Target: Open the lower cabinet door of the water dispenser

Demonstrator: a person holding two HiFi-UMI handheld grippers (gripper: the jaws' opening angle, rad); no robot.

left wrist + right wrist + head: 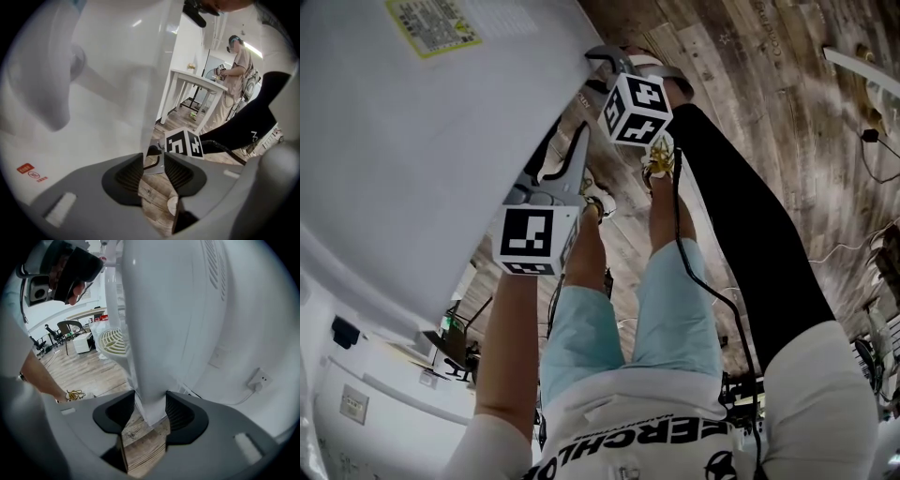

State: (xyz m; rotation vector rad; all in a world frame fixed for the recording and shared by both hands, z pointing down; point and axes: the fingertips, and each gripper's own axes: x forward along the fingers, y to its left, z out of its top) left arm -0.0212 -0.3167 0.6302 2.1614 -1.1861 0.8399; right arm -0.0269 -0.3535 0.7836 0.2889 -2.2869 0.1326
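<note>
The water dispenser's white cabinet door [441, 141] fills the upper left of the head view. My left gripper [574, 136] reaches up to the door's edge. In the left gripper view, the left gripper [153, 164] has its jaws apart. The door's edge [154, 70] runs down to the left pad [129, 176], and wooden floor shows in the gap. My right gripper [609, 61] is higher up on the same edge. In the right gripper view, the door's lower corner [152, 380] stands between the wide jaws of the right gripper [150, 401], which is open.
The wooden floor [769, 84] lies below, with my feet [659, 159] close to the dispenser. A cable [712, 291] trails from the right gripper. A person [236, 70] stands by a white table [197, 79]. A wall socket [258, 379] sits behind the dispenser.
</note>
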